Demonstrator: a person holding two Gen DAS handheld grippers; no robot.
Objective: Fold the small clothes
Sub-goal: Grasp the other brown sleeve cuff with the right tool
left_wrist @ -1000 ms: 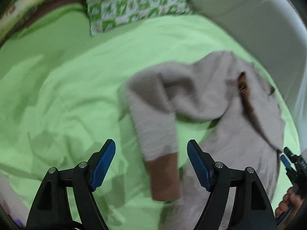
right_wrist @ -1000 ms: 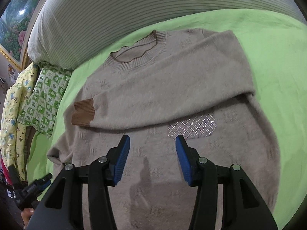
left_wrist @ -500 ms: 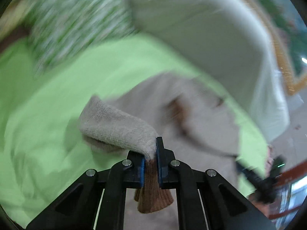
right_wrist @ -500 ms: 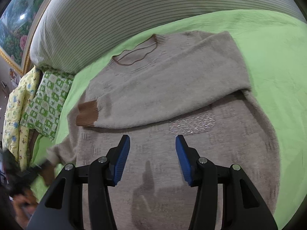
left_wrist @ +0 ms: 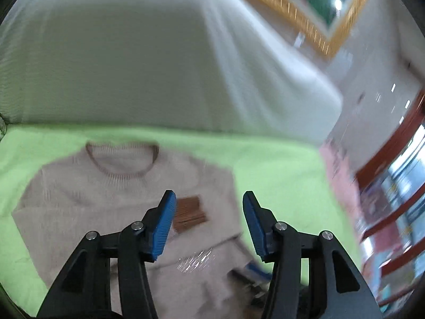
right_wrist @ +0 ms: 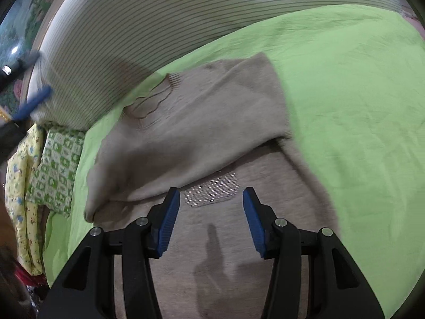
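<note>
- We count one beige knit sweater [right_wrist: 202, 138], lying flat on the green bedsheet [right_wrist: 358, 111], neckline toward the striped bolster [right_wrist: 159, 21].
- Both sleeves are folded across the chest; one brown cuff [left_wrist: 189, 214] shows in the left wrist view, lying on the sweater front just beyond the left fingertips.
- One silver sequin patch [right_wrist: 212, 192] sits on the front below the folded sleeve.
- Two grippers: left gripper [left_wrist: 208, 227] has its jaws opening, nothing between the blue pads, and hangs above the sweater's chest.
- Right gripper [right_wrist: 211, 222] stands part open, empty, above the lower front; its shadow falls on the knit.
- We see the left gripper again as a blur at the far left edge of the right wrist view.
- Two patterned cloths beside the sweater: one green-and-white checked cloth [right_wrist: 57, 164] and one yellow printed cloth [right_wrist: 22, 186].
- One gold-framed picture [left_wrist: 313, 18] hangs above the bolster.
- We read no brand, label or writing; the left view is motion-blurred.
- Open sheet is widest to the right of the sweater in the right wrist view; a narrow green strip separates its neckline from the bolster.
</note>
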